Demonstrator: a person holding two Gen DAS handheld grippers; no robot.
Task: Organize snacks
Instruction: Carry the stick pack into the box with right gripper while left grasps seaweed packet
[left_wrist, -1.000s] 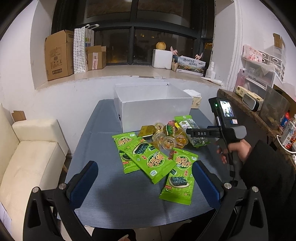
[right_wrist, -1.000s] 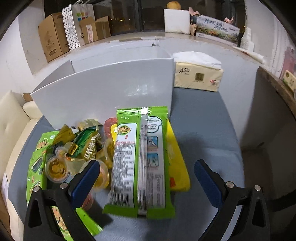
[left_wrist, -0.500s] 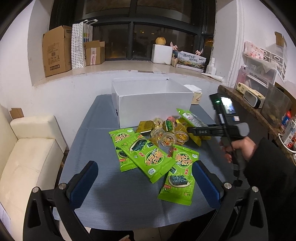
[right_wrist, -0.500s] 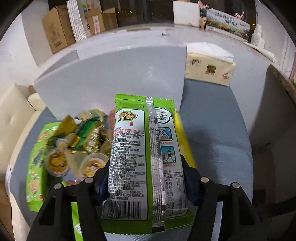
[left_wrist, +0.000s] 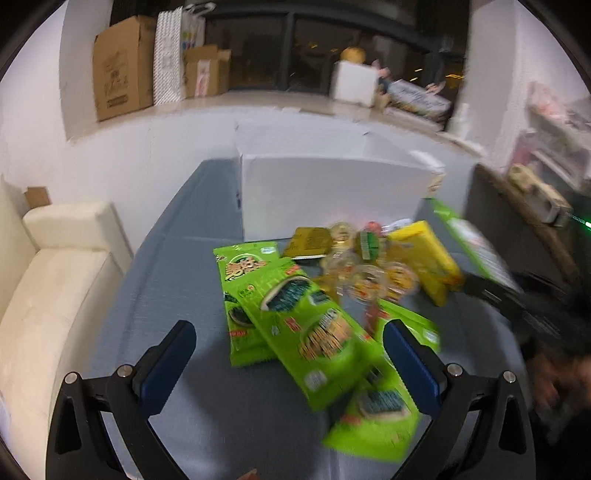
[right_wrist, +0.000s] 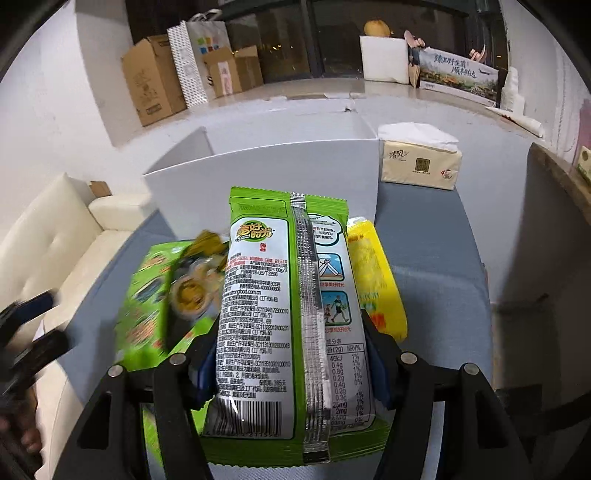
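Note:
My right gripper (right_wrist: 291, 365) is shut on a green seaweed snack pack (right_wrist: 288, 306), label side up, held above the table in front of the white box (right_wrist: 266, 177). The same pack shows at the right edge of the left wrist view (left_wrist: 472, 243). My left gripper (left_wrist: 288, 354) is open and empty, low over green seaweed packs (left_wrist: 310, 328) on the grey table (left_wrist: 166, 280). A yellow pack (left_wrist: 424, 258) and several jelly cups (left_wrist: 369, 273) lie before the white box (left_wrist: 325, 192).
A tissue pack (right_wrist: 421, 162) stands right of the box. A cream sofa (left_wrist: 48, 273) is left of the table. Cardboard boxes (left_wrist: 122, 62) sit on the window ledge. A dark counter (left_wrist: 524, 206) runs along the right.
My right gripper closed on the green seaweed pack and lifted it off the yellow pack. My left gripper moved forward and down toward the green packs.

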